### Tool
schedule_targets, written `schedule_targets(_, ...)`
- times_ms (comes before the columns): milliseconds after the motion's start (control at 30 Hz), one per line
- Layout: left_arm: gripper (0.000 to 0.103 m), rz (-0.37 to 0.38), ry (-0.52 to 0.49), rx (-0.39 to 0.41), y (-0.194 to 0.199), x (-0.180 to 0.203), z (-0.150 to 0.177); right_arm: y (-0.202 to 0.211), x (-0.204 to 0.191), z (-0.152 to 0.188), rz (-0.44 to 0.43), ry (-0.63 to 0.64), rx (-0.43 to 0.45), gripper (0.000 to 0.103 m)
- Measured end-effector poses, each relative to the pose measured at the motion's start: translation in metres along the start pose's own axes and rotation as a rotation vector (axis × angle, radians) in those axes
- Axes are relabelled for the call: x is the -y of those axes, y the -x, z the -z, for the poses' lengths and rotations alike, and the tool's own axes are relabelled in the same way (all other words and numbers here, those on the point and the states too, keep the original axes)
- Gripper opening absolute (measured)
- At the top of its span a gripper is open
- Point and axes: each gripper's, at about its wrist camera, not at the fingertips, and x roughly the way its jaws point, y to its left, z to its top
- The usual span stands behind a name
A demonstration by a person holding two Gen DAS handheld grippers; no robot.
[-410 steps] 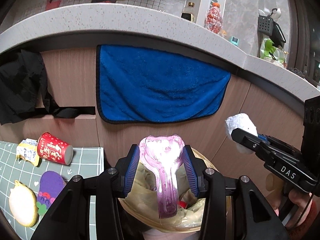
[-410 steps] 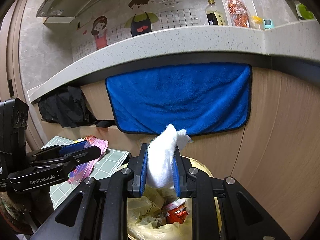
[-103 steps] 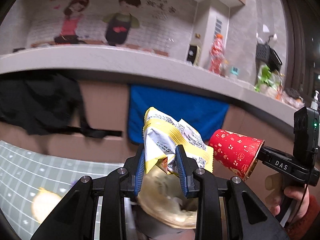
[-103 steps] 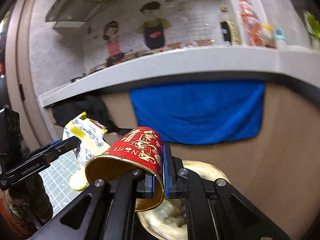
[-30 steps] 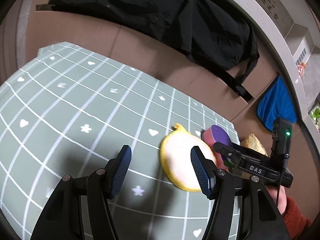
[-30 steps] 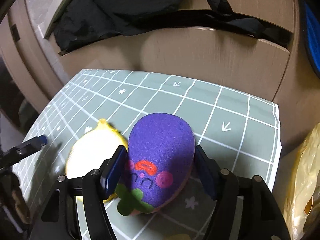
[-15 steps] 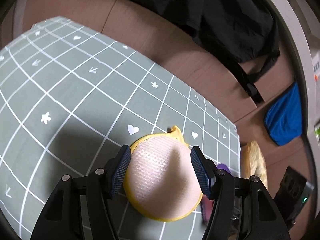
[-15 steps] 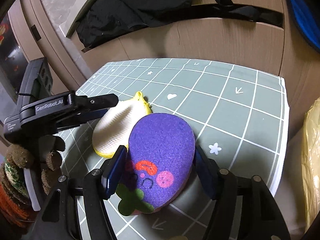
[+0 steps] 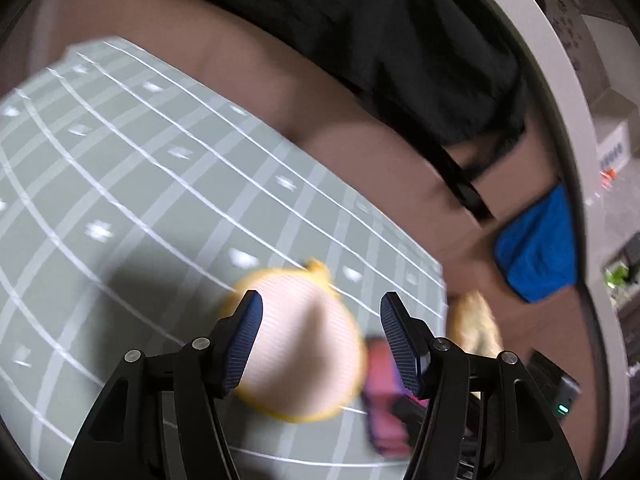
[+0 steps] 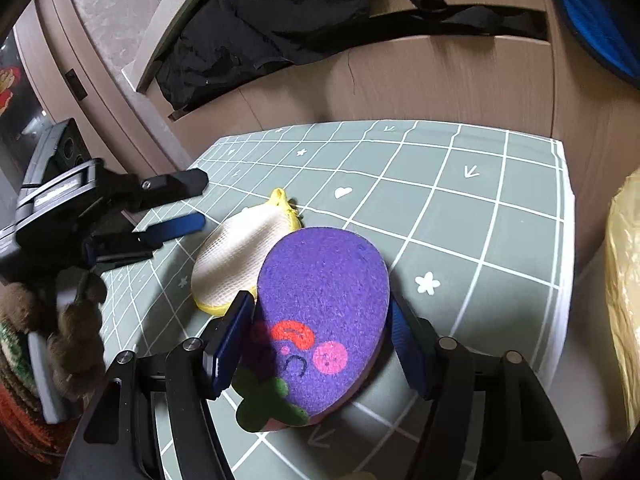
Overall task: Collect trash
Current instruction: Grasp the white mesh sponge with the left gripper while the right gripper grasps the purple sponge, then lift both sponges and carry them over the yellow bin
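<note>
Purple sponge (image 10: 324, 300): flat on green grid mat (image 10: 480, 216) covering desk, between pads of right hand-held gripper (image 10: 320, 340); jaws wide, contact with sponge sides not discernible. White-and-yellow mesh scrubber (image 9: 300, 344): on mat, touching purple sponge's left edge; blurred in left view. Left hand-held gripper (image 9: 320, 340): spread, poised over scrubber, pads clear of it. Yellow trash bag (image 10: 624, 300): beyond mat's right edge. Black cloth (image 10: 280, 12), blue towel (image 9: 536, 248): hung on cabinet front behind.

Green grid mat (image 10: 500, 216), purple sponge (image 10: 324, 280), yellow scrubber (image 10: 236, 252)
</note>
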Motion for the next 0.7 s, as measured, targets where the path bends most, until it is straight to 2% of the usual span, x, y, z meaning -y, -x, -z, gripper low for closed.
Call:
schedule_targets(167, 0.061, -0.029, 0.071, -0.050, -0.010, -0.030, 0.005, 0.003, -0.012, 0.000, -0.057, 0.018, 0.006, 0.063)
schedule_targets(233, 0.061, -0.001, 0.093, -0.067, -0.016, -0.034, 0.009, -0.005, -0.019, -0.001, -0.053, 0.031, -0.012, 0.063)
schedule_targets(367, 0.061, 0.060, 0.117, -0.100, -0.018, -0.028, 0.008, -0.013, -0.019, 0.001, -0.053, 0.021, -0.021, 0.063)
schedule_targets(533, 0.061, 0.161, 0.109, -0.092, -0.008, -0.010, 0.001, -0.009, -0.012, 0.000, -0.050, 0.003, -0.018, 0.063)
schedule_targets(600, 0.061, 0.167, 0.088, -0.093, -0.008, 0.000, 0.000, -0.008, -0.010, 0.001, -0.050, -0.006, -0.016, 0.063)
schedule_targets(700, 0.051, 0.144, 0.070, -0.112, -0.016, 0.010, 0.004, -0.005, -0.008, 0.002, -0.047, -0.011, -0.012, 0.063)
